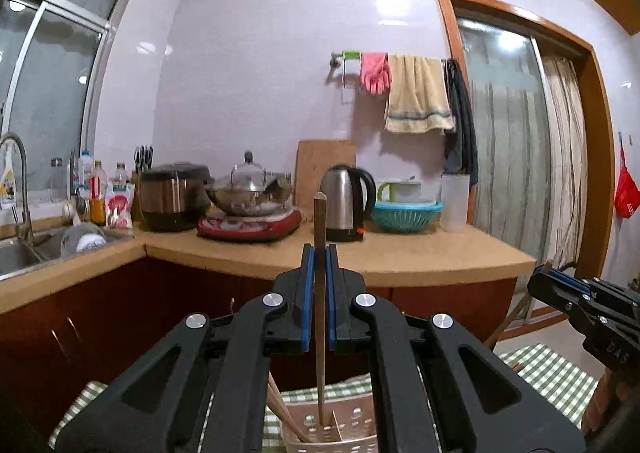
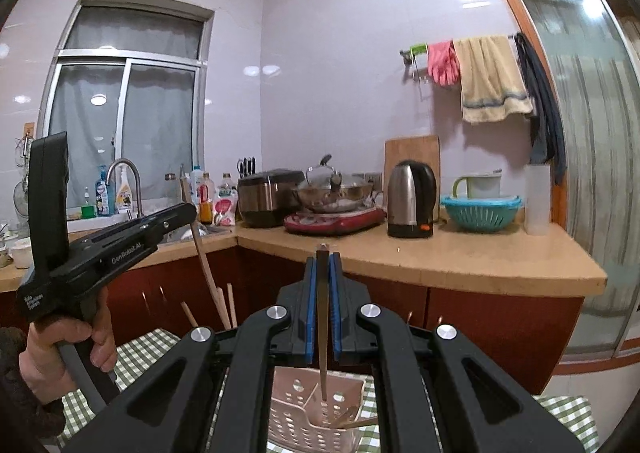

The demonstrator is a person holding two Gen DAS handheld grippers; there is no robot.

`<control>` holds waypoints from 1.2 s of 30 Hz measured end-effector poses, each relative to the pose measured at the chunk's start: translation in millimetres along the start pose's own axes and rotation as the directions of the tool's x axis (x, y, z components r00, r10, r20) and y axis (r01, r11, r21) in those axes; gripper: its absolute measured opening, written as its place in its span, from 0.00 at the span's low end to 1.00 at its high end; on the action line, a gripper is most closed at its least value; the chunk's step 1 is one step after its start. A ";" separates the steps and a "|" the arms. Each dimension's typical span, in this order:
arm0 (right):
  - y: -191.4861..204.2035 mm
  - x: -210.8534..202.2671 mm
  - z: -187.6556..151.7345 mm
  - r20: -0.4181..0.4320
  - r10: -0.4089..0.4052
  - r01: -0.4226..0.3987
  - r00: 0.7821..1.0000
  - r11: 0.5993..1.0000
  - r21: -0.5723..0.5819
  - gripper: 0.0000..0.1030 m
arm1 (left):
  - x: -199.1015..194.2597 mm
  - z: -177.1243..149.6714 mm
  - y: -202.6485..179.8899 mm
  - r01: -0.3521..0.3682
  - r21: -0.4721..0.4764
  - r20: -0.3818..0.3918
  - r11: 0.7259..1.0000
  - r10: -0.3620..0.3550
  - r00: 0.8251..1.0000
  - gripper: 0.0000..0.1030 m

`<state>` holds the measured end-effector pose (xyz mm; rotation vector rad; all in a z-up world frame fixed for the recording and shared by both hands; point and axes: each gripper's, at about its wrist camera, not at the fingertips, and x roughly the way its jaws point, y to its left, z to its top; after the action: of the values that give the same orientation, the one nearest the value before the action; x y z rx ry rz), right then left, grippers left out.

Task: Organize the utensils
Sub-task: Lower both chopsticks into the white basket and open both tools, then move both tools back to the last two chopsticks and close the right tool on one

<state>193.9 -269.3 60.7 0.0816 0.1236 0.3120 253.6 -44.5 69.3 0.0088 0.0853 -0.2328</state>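
My left gripper (image 1: 319,253) is shut on a wooden chopstick (image 1: 320,317) held upright, its lower end down in the pink perforated utensil basket (image 1: 352,433). More chopsticks (image 1: 286,417) lean in the basket's left side. My right gripper (image 2: 322,263) is shut on a dark chopstick (image 2: 322,341), its tip down in the same basket (image 2: 296,409). The left gripper also shows in the right wrist view (image 2: 176,213), holding its light chopstick (image 2: 206,269). The right gripper shows in the left wrist view (image 1: 544,273).
The basket stands on a green checked tablecloth (image 1: 552,377). Behind is a kitchen counter (image 1: 400,257) with a kettle (image 1: 346,203), a red induction cooker (image 1: 250,227), a rice cooker (image 1: 174,197), a teal colander (image 1: 406,215) and a sink (image 1: 16,253).
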 end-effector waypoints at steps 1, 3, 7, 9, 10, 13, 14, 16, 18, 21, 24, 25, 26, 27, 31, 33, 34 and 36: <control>-1.5 4.0 -3.2 -0.011 0.001 0.000 1.000 1.000 0.003 0.07 | 4.4 -9.0 0.4 -0.004 0.002 -0.016 1.000 0.004 1.000 0.06; -3.2 10.9 -10.9 -0.034 0.002 -0.002 0.999 1.000 0.009 0.07 | 11.3 -21.8 0.9 -0.008 0.007 -0.042 1.000 0.008 0.999 0.06; -5.4 24.5 -28.6 -0.090 0.006 -0.004 0.996 1.000 0.026 0.07 | 21.3 -43.1 6.7 -0.013 -0.006 -0.096 1.000 0.012 0.995 0.06; -5.8 29.5 -35.7 -0.117 0.006 -0.003 0.993 0.999 0.032 0.07 | 22.5 -49.7 11.0 -0.014 -0.016 -0.109 1.000 0.012 0.994 0.12; -5.8 31.3 -39.5 -0.130 0.006 -0.001 0.991 0.999 0.037 0.07 | 23.6 -53.6 12.1 -0.013 -0.018 -0.122 1.000 0.011 0.992 0.25; -5.9 28.4 -44.4 -0.131 -0.004 0.010 0.991 0.999 0.044 0.19 | 18.1 -59.9 15.1 -0.024 -0.028 -0.119 0.999 0.020 0.993 0.51; -6.0 27.1 -43.6 -0.126 -0.010 0.016 0.992 0.999 0.044 0.32 | 15.7 -60.3 15.5 -0.023 -0.026 -0.119 0.999 0.020 0.993 0.51; -6.1 22.1 -41.6 -0.115 -0.025 0.030 0.993 0.999 0.042 0.37 | 10.4 -60.9 15.4 -0.022 -0.019 -0.124 1.000 0.019 0.992 0.57; -5.9 18.5 -38.3 -0.111 -0.035 0.039 0.993 0.999 0.035 0.42 | 0.7 -60.7 16.4 -0.034 -0.024 -0.116 0.999 0.031 0.993 0.62; -4.6 4.2 -35.9 -0.102 -0.056 0.060 0.993 0.998 0.029 0.45 | -13.7 -59.5 16.8 -0.040 -0.034 -0.120 0.999 0.035 0.992 0.68; -3.0 -12.5 -37.0 -0.102 -0.070 0.073 0.992 0.997 0.031 0.45 | -33.4 -61.3 15.6 -0.055 -0.030 -0.114 0.998 0.051 0.992 0.74; -1.7 -20.2 -38.9 -0.104 -0.070 0.074 0.992 0.997 0.032 0.45 | -40.4 -62.6 15.0 -0.056 -0.027 -0.112 0.998 0.053 0.992 0.75; -0.2 -26.7 -41.2 -0.105 -0.073 0.076 0.992 0.997 0.031 0.45 | -44.9 -63.8 13.9 -0.058 -0.025 -0.113 0.998 0.055 0.992 0.75; 0.6 -30.7 -43.5 -0.107 -0.075 0.079 0.991 0.996 0.030 0.45 | -52.4 -66.5 12.5 -0.062 -0.020 -0.119 0.998 0.060 0.991 0.76; 6.7 -52.3 -62.3 -0.140 -0.089 0.093 0.986 0.995 0.022 0.45 | -72.8 -80.6 8.1 -0.056 -0.030 -0.150 0.998 0.051 0.987 0.77; 7.6 -57.7 -71.2 -0.159 -0.087 0.094 0.983 0.995 0.034 0.45 | -79.5 -90.1 5.6 -0.057 -0.033 -0.171 0.998 0.051 0.984 0.77; 8.4 -61.1 -78.3 -0.176 -0.083 0.092 0.981 0.995 0.042 0.45 | -82.7 -95.1 4.9 -0.056 -0.039 -0.185 0.998 0.048 0.982 0.77; 10.9 -68.6 -92.1 -0.200 -0.087 0.099 0.976 0.994 0.048 0.45 | -88.6 -105.4 3.8 -0.057 -0.057 -0.210 0.997 0.044 0.977 0.77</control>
<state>113.6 -274.6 -21.9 0.1020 0.3330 0.2221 159.8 -18.4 -28.2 -0.0267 0.3017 -0.1776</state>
